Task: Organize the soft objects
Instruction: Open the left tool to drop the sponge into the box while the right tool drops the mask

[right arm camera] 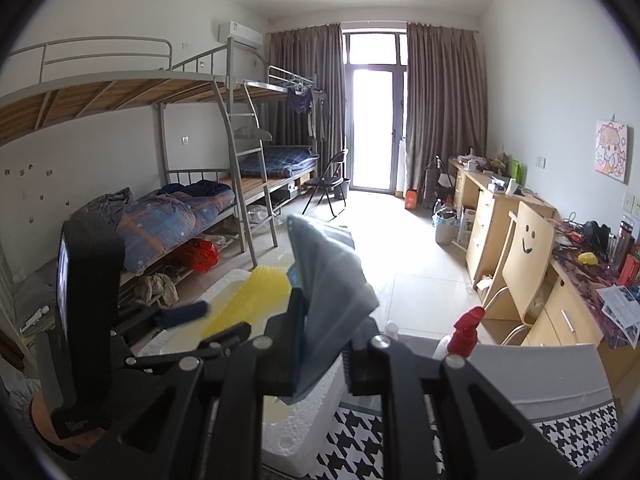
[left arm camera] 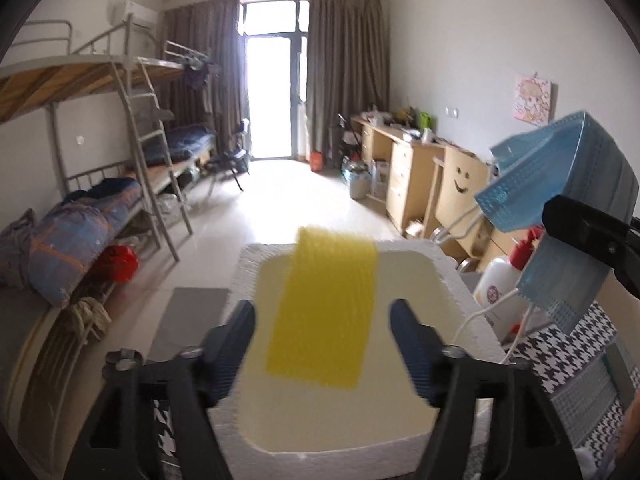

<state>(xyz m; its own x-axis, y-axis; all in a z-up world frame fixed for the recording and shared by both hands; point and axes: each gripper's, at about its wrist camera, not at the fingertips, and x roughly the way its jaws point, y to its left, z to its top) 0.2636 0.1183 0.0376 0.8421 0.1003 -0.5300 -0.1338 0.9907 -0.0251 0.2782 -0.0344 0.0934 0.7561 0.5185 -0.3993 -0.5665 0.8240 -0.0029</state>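
- White polystyrene foam box point(left arm camera: 448, 276), shallow and open-topped, serves as the landmark; it sits on a black-and-white houndstooth cloth point(right arm camera: 360, 444).
- Yellow ribbed foam-mesh sheet point(left arm camera: 326, 308) is blurred above the box's hollow, between the spread blue-padded fingers point(left arm camera: 236, 344) of the left gripper point(left arm camera: 322, 346). Those fingers are released and touch nothing; whether the sheet is falling or already resting inside, I cannot tell.
- Right of the box, the right gripper point(right arm camera: 320, 348) is clenched on a pale blue pleated surgical mask point(left arm camera: 560, 184), pinched mid-body, its white ear loops point(left arm camera: 480, 312) dangling toward the box rim.
- White pump bottle with red nozzle point(left arm camera: 508, 276) stands just beside the box's right wall.
- Handling judgement: both soft items look feather-light and limp. The mesh should spring and flutter when let go, so low releases suit it. The mask folds around any pinch; a grip on the pleated centre seems safer than the loops, which could snag the rim or the bottle.
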